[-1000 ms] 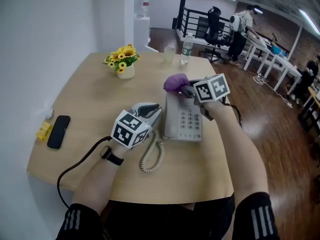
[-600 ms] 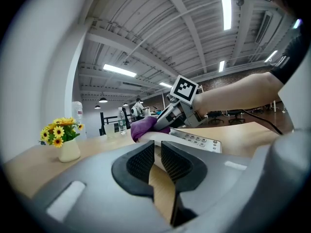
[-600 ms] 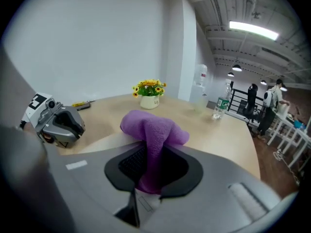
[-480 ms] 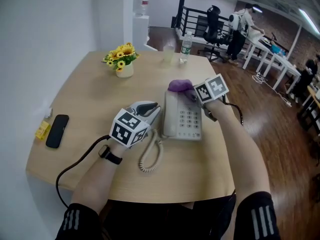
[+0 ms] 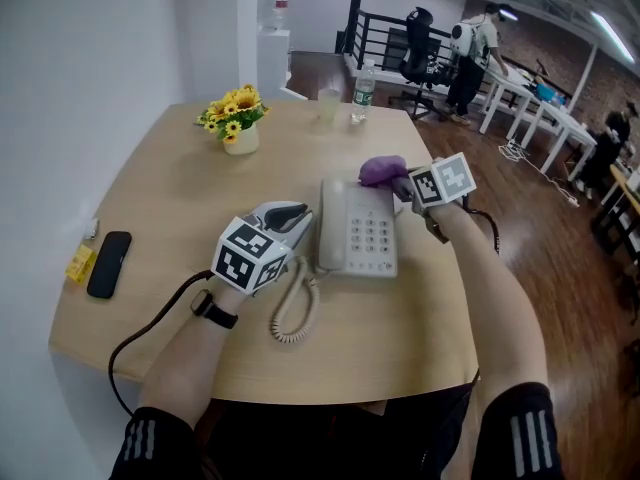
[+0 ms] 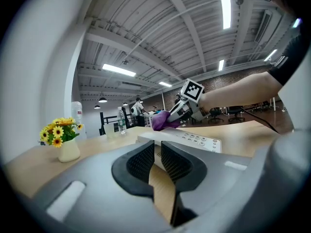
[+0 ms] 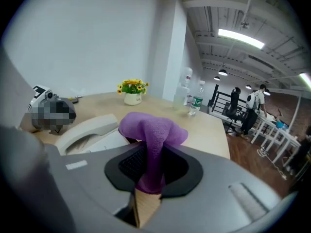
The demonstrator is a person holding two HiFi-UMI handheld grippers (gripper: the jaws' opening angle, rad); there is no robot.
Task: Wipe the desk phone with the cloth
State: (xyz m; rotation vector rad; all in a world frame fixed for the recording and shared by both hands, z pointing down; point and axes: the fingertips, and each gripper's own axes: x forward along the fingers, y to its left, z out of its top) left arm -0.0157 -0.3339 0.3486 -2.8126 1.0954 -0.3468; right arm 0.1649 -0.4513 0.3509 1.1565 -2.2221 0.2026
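A light grey desk phone lies mid-table, its handset resting in the cradle on its left side. My right gripper is shut on a purple cloth, which sits at the phone's far right corner. In the right gripper view the cloth bulges up out of the jaws. My left gripper rests low beside the phone's left side, jaws close together with nothing between them. The left gripper view shows the keypad and the cloth beyond it.
A coiled cord loops from the phone toward the table's near edge. A vase of yellow flowers, a cup and a water bottle stand at the far side. A black mobile phone lies at the left edge.
My right gripper has carried the cloth rightward along the phone's far edge to its right corner. The left gripper has stayed beside the phone.
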